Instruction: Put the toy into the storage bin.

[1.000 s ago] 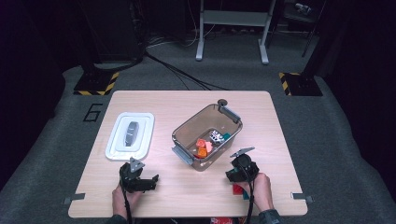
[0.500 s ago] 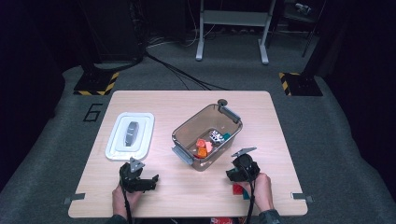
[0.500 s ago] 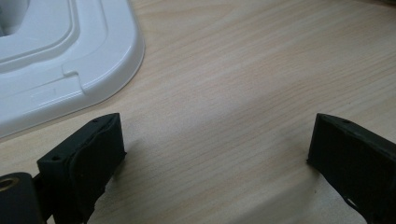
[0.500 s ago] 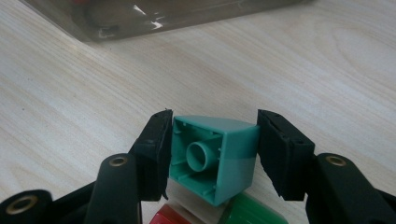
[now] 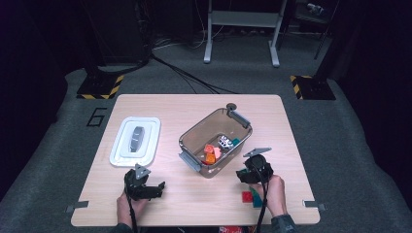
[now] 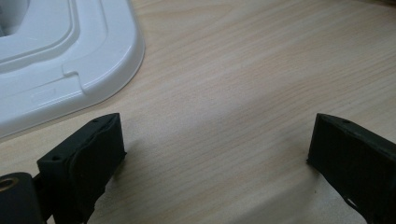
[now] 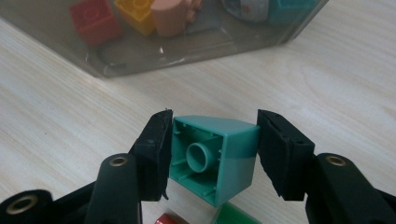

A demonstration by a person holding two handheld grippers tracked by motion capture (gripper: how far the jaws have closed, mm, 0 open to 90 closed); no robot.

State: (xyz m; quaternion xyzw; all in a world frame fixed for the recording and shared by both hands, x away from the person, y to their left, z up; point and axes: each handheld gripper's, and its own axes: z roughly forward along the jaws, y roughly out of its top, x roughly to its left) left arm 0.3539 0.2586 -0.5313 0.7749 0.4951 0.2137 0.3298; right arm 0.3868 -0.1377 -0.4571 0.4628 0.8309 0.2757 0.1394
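My right gripper (image 7: 212, 154) is shut on a teal toy brick (image 7: 212, 156), whose hollow underside faces the camera, just above the wooden table (image 5: 160, 104). In the high view the right gripper (image 5: 252, 171) sits close to the near right corner of a clear brown bin (image 5: 187, 137). The bin (image 7: 154, 58) holds a red brick (image 7: 95, 21), a yellow brick (image 7: 135, 14), a pink piece (image 7: 170, 14) and other toys. My left gripper (image 5: 145, 187) rests near the front left edge, open, with bare table between its black jaws (image 6: 217, 154).
The bin's white lid (image 5: 135, 141) lies flat at the left; its corner (image 6: 70, 60) is just ahead of the left gripper. Red and green bricks (image 5: 251, 198) lie on the table by the right hand. Dark floor surrounds the table.
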